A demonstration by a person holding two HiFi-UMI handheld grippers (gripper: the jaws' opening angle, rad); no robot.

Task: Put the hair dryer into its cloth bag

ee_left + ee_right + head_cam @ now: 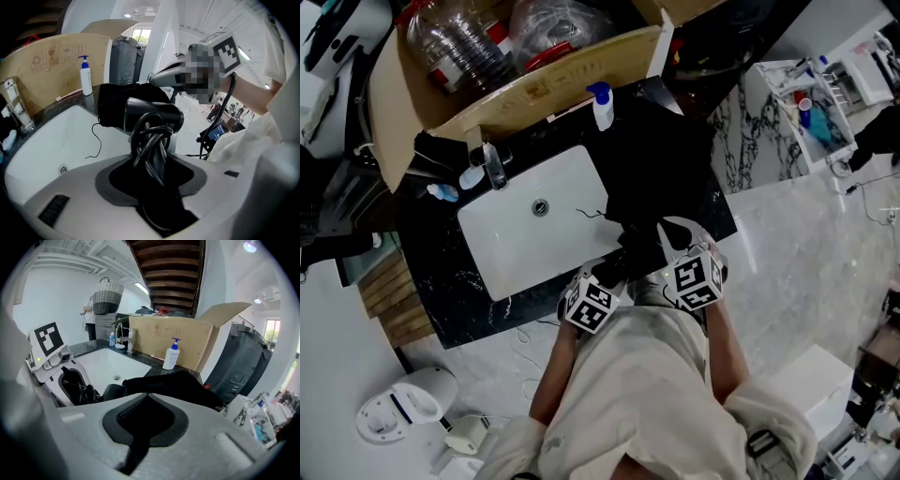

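Left tongs point(154, 185) grasp the hair dryer point(157, 117) at its cord-wrapped handle. Right tongs point(144, 423) clench the cloth bag point(185, 384). Sink point(520, 255), pump bottle point(602, 109) and cardboard box point(567, 77) lie beyond.

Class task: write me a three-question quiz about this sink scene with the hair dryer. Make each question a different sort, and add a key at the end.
1. True or false: the left gripper is shut on the hair dryer.
2. Multiple choice: where does the pump bottle stand? A: in the sink basin. B: on the counter, in front of the cardboard box. C: on the floor.
3. Short answer: is the hair dryer already inside the cloth bag?

Key
1. True.
2. B.
3. No. The dryer's body and its looped cord show outside the bag.
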